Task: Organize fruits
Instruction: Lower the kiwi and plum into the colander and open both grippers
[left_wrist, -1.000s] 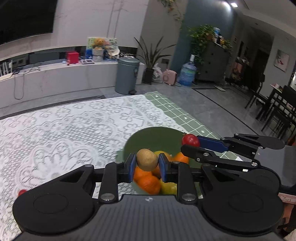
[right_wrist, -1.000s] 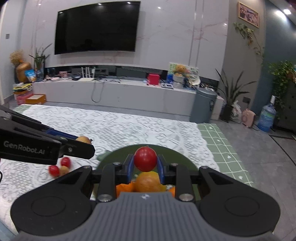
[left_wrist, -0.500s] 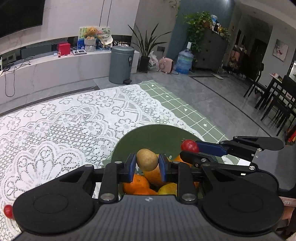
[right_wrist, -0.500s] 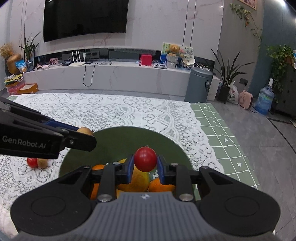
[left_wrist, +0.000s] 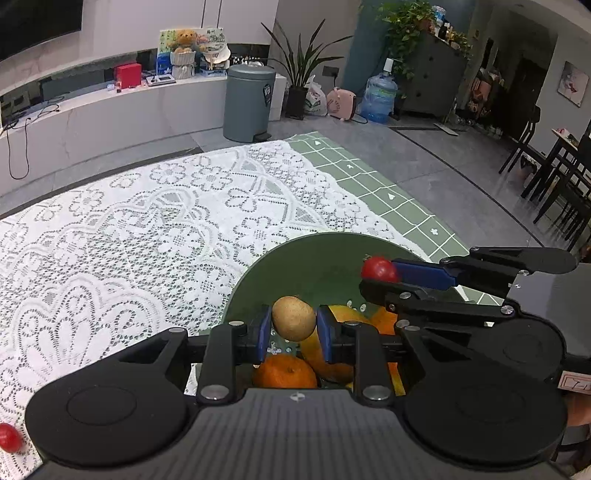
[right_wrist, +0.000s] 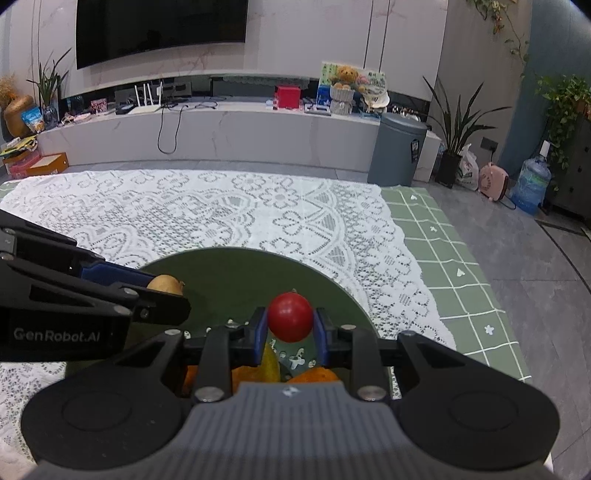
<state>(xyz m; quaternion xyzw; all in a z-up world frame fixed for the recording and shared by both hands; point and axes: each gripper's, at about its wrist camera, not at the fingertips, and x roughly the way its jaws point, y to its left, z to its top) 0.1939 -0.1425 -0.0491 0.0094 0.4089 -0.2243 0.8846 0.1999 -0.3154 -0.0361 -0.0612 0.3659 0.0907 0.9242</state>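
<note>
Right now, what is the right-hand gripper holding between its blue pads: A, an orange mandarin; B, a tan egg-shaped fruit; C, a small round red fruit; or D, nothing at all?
C: the right gripper is shut on the small round red fruit above the dark green round bowl, while the tan egg-shaped fruit sits in the left gripper.

Black gripper (left_wrist: 294, 328), blue-padded jaws
</note>
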